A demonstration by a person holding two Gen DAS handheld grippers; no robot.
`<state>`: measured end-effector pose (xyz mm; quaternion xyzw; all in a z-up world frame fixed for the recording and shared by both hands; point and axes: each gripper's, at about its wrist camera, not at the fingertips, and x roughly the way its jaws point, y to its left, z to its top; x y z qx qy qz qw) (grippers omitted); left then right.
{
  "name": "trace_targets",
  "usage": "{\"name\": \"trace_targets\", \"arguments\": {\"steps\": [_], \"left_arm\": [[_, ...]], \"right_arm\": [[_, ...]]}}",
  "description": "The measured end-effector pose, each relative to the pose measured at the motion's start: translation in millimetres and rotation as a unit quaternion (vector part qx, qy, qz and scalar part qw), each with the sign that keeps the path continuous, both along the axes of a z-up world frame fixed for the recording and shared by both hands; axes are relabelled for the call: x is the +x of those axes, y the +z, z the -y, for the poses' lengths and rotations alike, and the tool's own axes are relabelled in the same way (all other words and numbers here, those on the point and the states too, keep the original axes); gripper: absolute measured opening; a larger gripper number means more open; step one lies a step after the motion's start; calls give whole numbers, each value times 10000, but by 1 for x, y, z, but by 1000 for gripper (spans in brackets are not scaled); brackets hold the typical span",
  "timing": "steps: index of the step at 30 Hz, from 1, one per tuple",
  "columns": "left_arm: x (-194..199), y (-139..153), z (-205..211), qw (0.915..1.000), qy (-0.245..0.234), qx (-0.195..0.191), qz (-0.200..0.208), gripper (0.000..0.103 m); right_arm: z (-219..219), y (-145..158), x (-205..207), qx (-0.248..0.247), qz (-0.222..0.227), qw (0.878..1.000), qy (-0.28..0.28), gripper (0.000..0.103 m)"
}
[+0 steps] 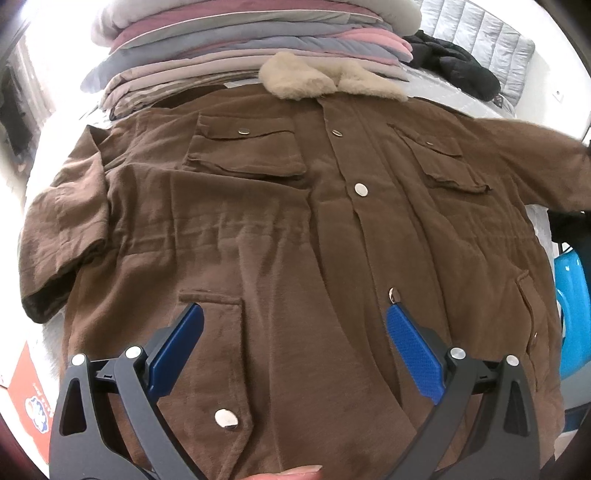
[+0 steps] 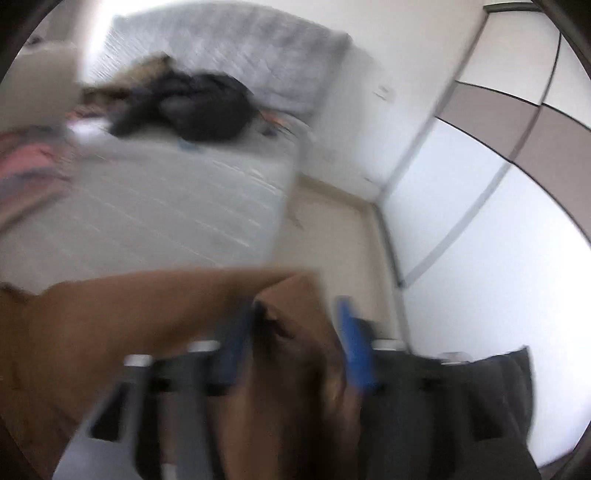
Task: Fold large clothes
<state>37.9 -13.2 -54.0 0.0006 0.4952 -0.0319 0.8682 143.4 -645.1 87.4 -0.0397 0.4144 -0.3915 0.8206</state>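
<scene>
The left gripper [image 1: 293, 325], black-framed with blue textured pads, hangs over the lower front of a large brown cloth coat [image 1: 280, 229] with a pale tan fleece collar [image 1: 325, 79]; its jaws stand wide apart with nothing between them, the coat simply lying beneath. The coat is spread face up and buttoned on a bed with a light grey quilted mattress [image 2: 155, 206]. Just ahead of the left finger [image 1: 177, 347] sits a lower flap pocket [image 1: 218, 332], and a silver snap button [image 1: 394, 294] lies right at the tip of the right finger. Further ahead of both fingers are the two chest pockets, then the collar, and beyond that a stack of folded grey and pink bedding [image 1: 258, 33]. Beyond the right finger and far ahead lies a crumpled black garment [image 1: 454, 68]. One brown sleeve [image 2: 155, 314] of the coat runs off to the right in the left wrist view. In the right wrist view, which is heavily blurred, the right gripper [image 2: 295, 325] has that sleeve's cuff end between its blue fingers [image 2: 356, 350], the jaws partly open; whether the pads actually press the cloth cannot be told. The sleeve stretches away to the left of those fingers, with the mattress ahead of them.
</scene>
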Motion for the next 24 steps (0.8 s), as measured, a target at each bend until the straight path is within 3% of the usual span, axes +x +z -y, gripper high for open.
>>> {"name": "trace_targets", "arguments": {"steps": [2, 4, 6, 8, 10, 12, 14, 16, 18, 21, 24], "left_arm": [[-1, 0, 0, 10000, -12, 20, 7, 96], [-1, 1, -2, 10000, 7, 11, 38, 96], [-3, 1, -3, 9999, 32, 44, 87, 96], [-5, 2, -4, 9998, 59, 112, 136, 96], [-7, 4, -5, 9997, 65, 147, 188, 96], [-11, 8, -8, 9994, 71, 205, 280, 96], [-14, 13, -19, 9991, 161, 187, 337, 96], [-15, 19, -35, 9991, 251, 1, 333, 96], [-19, 34, -64, 9974, 459, -153, 526, 96], [-27, 55, -105, 9927, 758, -23, 939, 96], [-37, 66, -145, 9890, 742, 309, 1238, 96]], "right_arm": [[20, 7, -8, -151, 224, 9977, -617, 68], [24, 20, -28, 322, 986, 9921, -708, 68], [-10, 25, -35, 756, 1442, 9866, 111, 68], [-61, 24, -42, 864, 1433, 9801, 1067, 68], [-122, 9, -46, 1373, 1436, 9563, 2145, 76], [-192, -20, -48, 2089, 1226, 9196, 3092, 83], [-253, -50, -49, 2699, 919, 8838, 3708, 83], [-318, -76, -51, 2976, 612, 8504, 4294, 83], [-386, -101, -46, 3710, 140, 7889, 4898, 83], [-463, -115, -56, 4902, -220, 7048, 5122, 83], [-511, -112, -78, 5655, -85, 6421, 5176, 83]]}}
